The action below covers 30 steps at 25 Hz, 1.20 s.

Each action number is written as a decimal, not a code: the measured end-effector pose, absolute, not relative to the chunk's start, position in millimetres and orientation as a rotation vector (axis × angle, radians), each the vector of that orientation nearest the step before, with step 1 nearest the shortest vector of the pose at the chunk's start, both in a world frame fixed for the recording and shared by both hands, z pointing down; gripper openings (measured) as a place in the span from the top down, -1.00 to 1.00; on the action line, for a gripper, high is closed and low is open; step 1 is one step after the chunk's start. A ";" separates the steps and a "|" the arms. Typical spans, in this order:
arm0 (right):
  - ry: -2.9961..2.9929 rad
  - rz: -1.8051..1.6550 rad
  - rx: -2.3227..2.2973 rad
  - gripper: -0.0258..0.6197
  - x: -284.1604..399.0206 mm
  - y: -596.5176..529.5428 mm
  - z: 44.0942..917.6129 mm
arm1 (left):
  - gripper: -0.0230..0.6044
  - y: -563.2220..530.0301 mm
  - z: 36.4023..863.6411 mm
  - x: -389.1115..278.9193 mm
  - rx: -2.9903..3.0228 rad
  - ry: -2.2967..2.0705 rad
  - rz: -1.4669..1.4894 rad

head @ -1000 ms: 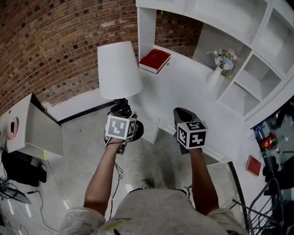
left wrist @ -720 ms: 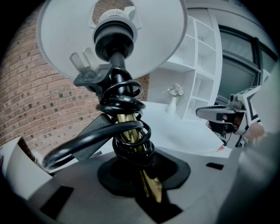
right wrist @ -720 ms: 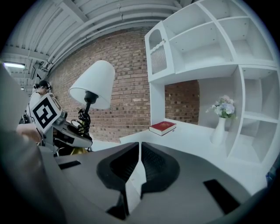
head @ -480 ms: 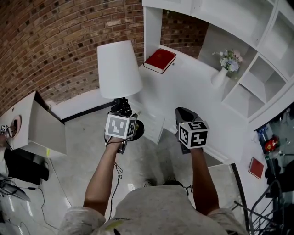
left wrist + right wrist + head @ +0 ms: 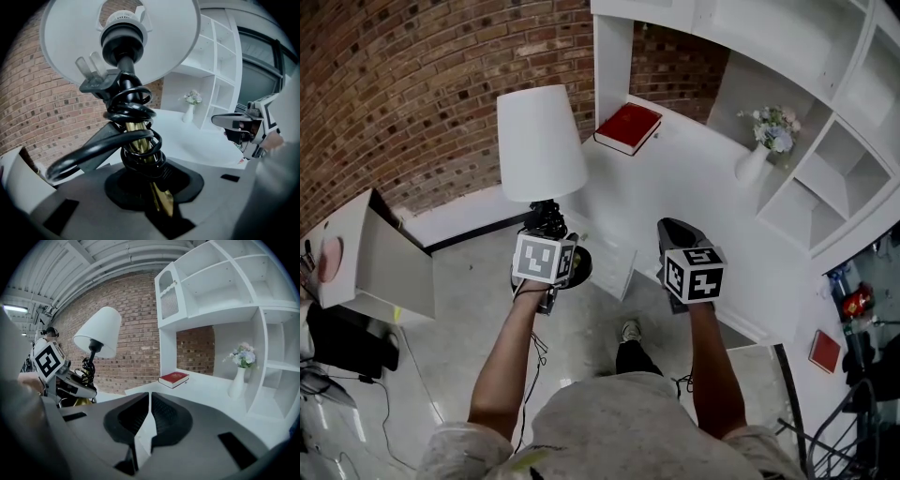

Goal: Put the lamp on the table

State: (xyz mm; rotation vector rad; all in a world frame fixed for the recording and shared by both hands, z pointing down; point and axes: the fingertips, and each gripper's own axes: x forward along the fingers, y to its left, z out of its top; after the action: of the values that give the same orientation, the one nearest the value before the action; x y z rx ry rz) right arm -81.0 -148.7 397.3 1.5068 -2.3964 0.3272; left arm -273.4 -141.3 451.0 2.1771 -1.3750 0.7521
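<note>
The lamp has a white shade (image 5: pixel 541 141), a brass stem (image 5: pixel 139 144) and a black cord (image 5: pixel 136 117) coiled round the stem. My left gripper (image 5: pixel 549 228) is shut on that stem low down (image 5: pixel 158 194) and holds the lamp upright above the floor, just left of the white table (image 5: pixel 694 187). The plug (image 5: pixel 97 80) sticks out under the shade. My right gripper (image 5: pixel 675 231) hovers over the table's near edge, shut with nothing between its jaws (image 5: pixel 145 427). From the right gripper view the lamp (image 5: pixel 98 331) stands to the left of the table (image 5: pixel 206 386).
A red book (image 5: pixel 627 127) lies at the table's back left, and a white vase of flowers (image 5: pixel 757 161) stands at its right. White shelves (image 5: pixel 839 131) rise behind. A cardboard box (image 5: pixel 366 267) stands on the floor at the left, below a brick wall (image 5: pixel 403 84).
The lamp stays gripped in the left gripper and both grippers keep their places. The table has shifted slightly in the view, and a shoe has come into sight below.
</note>
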 end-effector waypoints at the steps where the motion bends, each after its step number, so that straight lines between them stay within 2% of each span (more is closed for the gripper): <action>1: -2.396 0.330 1.510 0.91 -78.8 -153.5 399.2 | 0.61 -145.6 452.4 -272.7 2.175 -1.376 0.749; 11: -2.420 0.350 1.509 0.91 -60.5 -226.0 403.8 | 0.61 -212.8 457.5 -256.4 2.160 -1.388 0.785; 30: -2.407 0.321 1.542 0.91 16.8 -377.2 386.4 | 0.61 -359.2 451.1 -179.1 2.188 -1.360 0.802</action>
State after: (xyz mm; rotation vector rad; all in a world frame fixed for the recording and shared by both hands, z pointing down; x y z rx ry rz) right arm 16.8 -377.2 386.4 1.5423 -2.4071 0.3207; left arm -179.1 -359.2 451.1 2.1883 -1.3595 0.8024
